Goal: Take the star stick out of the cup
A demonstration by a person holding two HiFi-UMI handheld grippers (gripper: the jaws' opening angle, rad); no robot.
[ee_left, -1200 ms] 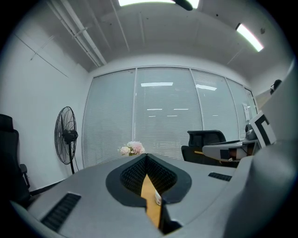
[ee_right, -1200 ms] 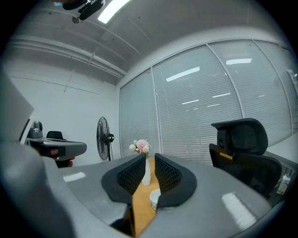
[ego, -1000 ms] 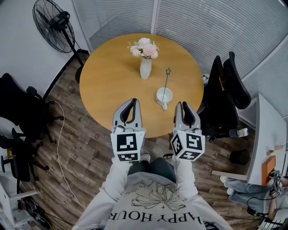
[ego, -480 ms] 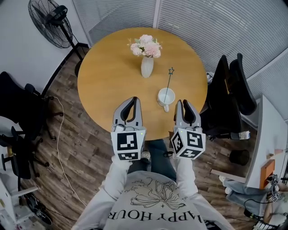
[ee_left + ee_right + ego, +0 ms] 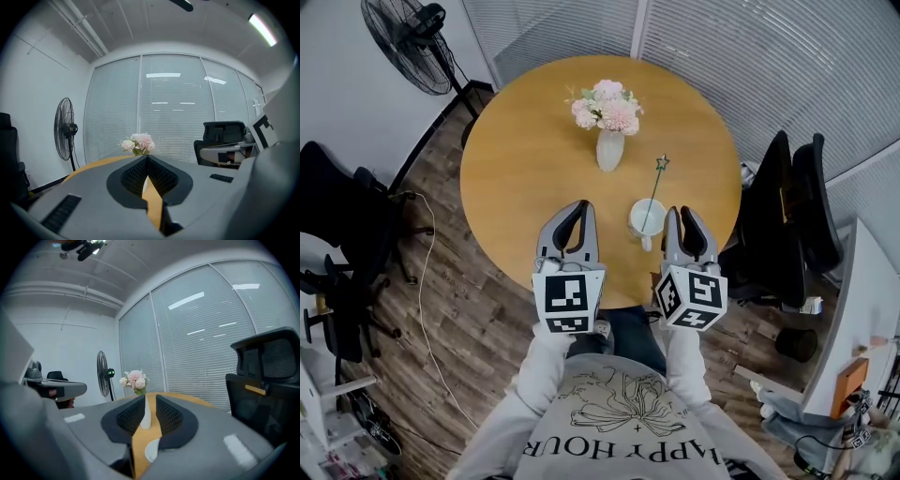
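A white cup (image 5: 646, 218) stands on the round wooden table (image 5: 525, 169) near its front edge. The thin star stick (image 5: 654, 192) leans out of it, star end up and away from me. My right gripper (image 5: 682, 215) hovers just right of the cup; its jaws are opening and nothing is between them. In the right gripper view (image 5: 150, 398) the gap shows the cup's rim (image 5: 151, 451) and the vase (image 5: 146, 413) beyond. My left gripper (image 5: 577, 207) is left of the cup with its jaws shut (image 5: 146, 158) and empty.
A white vase (image 5: 609, 150) with pink flowers (image 5: 607, 105) stands mid-table behind the cup. Black office chairs (image 5: 792, 216) crowd the table's right side and another (image 5: 337, 225) sits on the left. A standing fan (image 5: 408, 33) is at the back left.
In the head view the table and its things have slid down and right, so the cup now sits level with the right gripper's fingertips. Both grippers keep their places in the frame.
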